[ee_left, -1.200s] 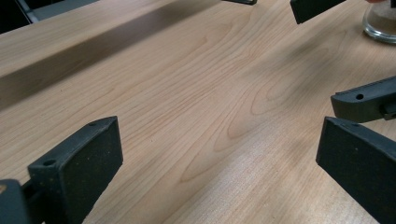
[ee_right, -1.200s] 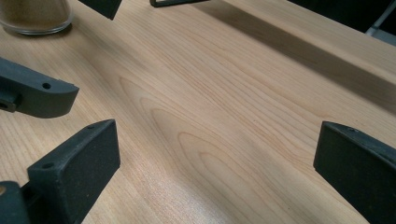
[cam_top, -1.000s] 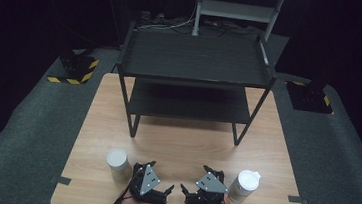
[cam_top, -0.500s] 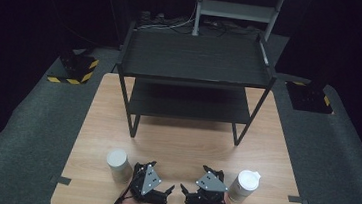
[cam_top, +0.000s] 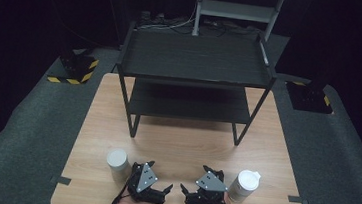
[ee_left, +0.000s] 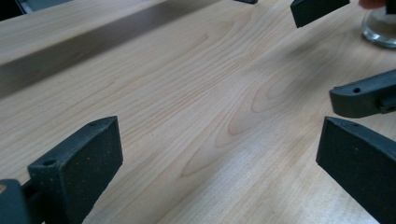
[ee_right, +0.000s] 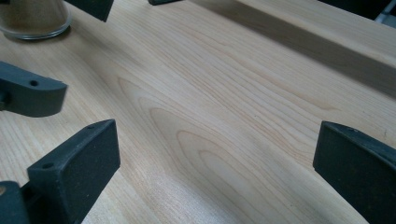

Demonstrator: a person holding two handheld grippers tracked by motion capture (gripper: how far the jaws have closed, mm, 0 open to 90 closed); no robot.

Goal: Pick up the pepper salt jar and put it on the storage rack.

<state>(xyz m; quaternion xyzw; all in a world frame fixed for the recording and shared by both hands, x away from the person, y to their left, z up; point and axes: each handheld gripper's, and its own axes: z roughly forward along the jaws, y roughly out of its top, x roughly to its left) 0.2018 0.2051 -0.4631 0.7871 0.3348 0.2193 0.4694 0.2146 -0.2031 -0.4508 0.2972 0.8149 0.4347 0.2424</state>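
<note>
Both grippers rest low over the near edge of the wooden table (cam_top: 185,137), each held by a hand. My left gripper (cam_top: 162,175) is open, its jaws wide apart over bare wood (ee_left: 217,163). My right gripper (cam_top: 192,178) is open too, with nothing between its jaws (ee_right: 215,163). They angle toward each other, so each gripper view catches the other's black fingertips (ee_left: 364,93) (ee_right: 32,95). A white cup (cam_top: 117,161) stands just left of the left gripper. A white lidded container (cam_top: 245,184) stands just right of the right gripper.
A black two-tier shelf rack (cam_top: 194,78) stands across the far half of the table. Dark grey carpet surrounds the table, with yellow-and-black striped bases at the far left (cam_top: 74,69) and far right. The containers' bases show in the gripper views (ee_left: 380,30) (ee_right: 35,21).
</note>
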